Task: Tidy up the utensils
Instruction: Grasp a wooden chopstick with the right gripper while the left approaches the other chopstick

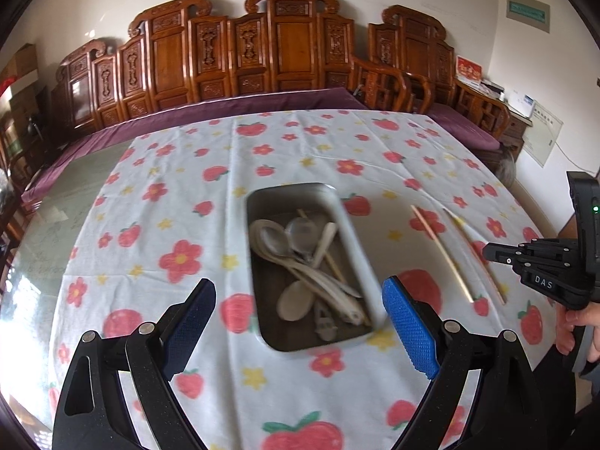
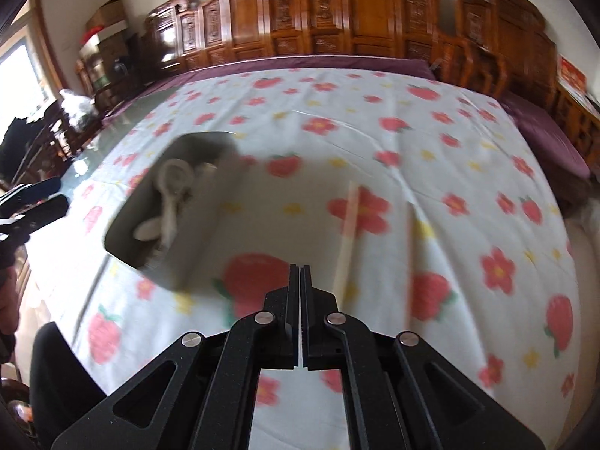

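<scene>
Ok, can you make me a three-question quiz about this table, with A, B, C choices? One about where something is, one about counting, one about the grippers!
1. Where are the spoons?
A. In the metal tray
B. On the purple cushion
C. In a gripper

2. How many chopsticks lie loose on the tablecloth?
A. None
B. Two
C. Five

3. How is the right gripper?
A. Wide open
B. Shut on a spoon
C. Shut, holding nothing

Answers:
1 A: the spoons are piled inside the tray.
2 B: two sticks lie side by side, to the right of the tray in the left wrist view.
3 C: its fingers meet with nothing between them, while the left gripper stands open.
</scene>
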`<act>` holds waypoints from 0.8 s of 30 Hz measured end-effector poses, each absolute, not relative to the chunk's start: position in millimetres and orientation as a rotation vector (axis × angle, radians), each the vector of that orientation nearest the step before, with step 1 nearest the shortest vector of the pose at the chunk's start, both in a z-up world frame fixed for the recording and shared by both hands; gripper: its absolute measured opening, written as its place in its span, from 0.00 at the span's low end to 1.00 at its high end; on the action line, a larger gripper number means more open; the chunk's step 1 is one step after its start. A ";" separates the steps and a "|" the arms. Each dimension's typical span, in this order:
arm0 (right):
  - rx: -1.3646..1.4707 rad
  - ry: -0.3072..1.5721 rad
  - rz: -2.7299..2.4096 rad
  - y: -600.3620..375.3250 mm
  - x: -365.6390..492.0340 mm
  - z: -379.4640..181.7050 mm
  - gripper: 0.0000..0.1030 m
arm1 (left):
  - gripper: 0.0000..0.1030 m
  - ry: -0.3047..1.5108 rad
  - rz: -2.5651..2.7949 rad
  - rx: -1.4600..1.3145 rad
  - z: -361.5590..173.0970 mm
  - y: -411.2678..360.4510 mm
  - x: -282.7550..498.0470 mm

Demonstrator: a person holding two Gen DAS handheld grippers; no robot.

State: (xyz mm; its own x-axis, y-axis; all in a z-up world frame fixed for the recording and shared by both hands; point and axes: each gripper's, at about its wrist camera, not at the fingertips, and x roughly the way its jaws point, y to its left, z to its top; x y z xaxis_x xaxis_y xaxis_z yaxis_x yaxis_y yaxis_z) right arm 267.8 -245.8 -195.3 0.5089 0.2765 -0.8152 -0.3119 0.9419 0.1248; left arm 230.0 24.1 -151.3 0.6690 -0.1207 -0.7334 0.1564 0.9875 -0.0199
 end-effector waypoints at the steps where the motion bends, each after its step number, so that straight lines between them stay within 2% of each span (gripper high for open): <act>1: -0.038 0.977 0.339 -256.4 267.2 -199.7 0.02 | 0.84 0.823 -0.161 0.049 -151.7 19.8 229.4; 5: -0.030 1.007 0.287 -285.2 269.2 -220.7 0.02 | 0.84 0.831 -0.180 0.061 -155.7 -2.8 227.7; 7: -0.027 1.026 0.273 -295.4 271.2 -233.5 0.08 | 0.84 0.834 -0.189 0.069 -158.6 -14.4 227.7; 9: -0.030 1.040 0.268 -301.1 274.0 -243.4 0.09 | 0.84 0.839 -0.195 0.072 -162.1 -23.5 228.1; 24: -0.119 1.036 0.261 -306.4 299.2 -270.6 0.08 | 0.84 0.863 -0.276 0.151 -185.7 -92.4 246.5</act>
State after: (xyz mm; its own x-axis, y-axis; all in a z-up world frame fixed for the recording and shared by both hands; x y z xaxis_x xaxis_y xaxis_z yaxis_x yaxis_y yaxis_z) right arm 299.2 -306.4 -270.6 0.4821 0.1576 -0.8618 -0.2699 0.9626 0.0251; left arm 246.5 -92.4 -185.7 0.6174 -0.1785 -0.7661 0.2999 0.9538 0.0195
